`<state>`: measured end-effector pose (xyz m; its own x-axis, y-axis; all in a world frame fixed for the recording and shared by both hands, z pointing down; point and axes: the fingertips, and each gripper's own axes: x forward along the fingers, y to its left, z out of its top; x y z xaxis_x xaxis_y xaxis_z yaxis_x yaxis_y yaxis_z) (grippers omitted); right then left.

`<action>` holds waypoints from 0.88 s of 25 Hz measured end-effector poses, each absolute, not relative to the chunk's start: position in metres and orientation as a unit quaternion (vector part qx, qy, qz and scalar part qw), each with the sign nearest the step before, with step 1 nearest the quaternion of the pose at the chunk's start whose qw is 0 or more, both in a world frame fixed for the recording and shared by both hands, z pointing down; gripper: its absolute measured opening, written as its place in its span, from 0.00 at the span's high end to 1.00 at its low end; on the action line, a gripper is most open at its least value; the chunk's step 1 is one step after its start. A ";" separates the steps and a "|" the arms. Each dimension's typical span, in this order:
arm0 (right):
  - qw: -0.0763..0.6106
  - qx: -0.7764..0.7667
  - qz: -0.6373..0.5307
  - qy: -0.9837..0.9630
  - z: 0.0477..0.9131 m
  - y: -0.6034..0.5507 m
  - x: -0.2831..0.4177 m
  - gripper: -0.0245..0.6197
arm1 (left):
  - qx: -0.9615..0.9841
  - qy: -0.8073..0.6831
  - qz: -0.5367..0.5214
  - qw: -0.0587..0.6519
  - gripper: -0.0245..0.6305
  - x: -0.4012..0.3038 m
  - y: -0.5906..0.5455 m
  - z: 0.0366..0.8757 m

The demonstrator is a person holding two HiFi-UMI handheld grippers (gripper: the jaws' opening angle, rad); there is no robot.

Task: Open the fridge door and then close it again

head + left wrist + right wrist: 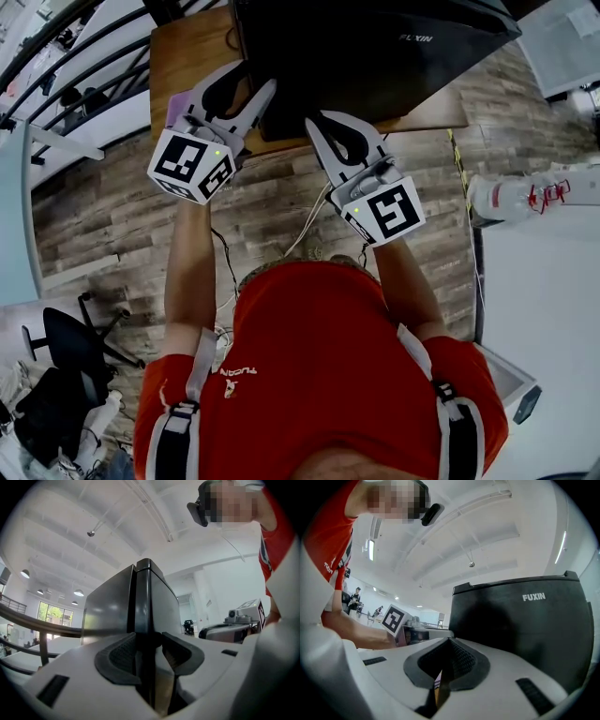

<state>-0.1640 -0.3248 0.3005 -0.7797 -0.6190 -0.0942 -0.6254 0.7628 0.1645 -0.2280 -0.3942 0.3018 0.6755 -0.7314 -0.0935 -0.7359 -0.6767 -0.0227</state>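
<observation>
While the upright fridge (375,56) fronts toward frame bottom, the left gripper (258,80) straddles its vertical door edge (142,597), jaws released, and the right gripper (313,122) is clenched empty.

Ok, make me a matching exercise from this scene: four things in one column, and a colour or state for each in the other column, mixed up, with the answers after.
Things:
1. left gripper
2. right gripper
3. fridge
4. person's shirt

Colour or state:
A. red
B. jaws together
C. black, with white lettering on the front
D. jaws apart

Pairs: 1-D, 2-B, 3-C, 4-A
</observation>
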 end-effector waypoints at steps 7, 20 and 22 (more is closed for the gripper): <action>0.023 -0.344 0.100 0.933 0.293 -0.324 -0.158 0.92 | -0.919 0.392 0.035 0.036 0.71 -0.224 -0.381 0.301; 0.016 -0.388 0.099 0.916 0.298 -0.283 -0.142 0.92 | -0.931 0.359 0.051 0.050 0.75 -0.200 -0.309 0.301; 0.014 -0.395 0.101 0.913 0.299 -0.270 -0.132 0.92 | -0.932 0.355 0.057 0.050 0.75 -0.191 -0.295 0.300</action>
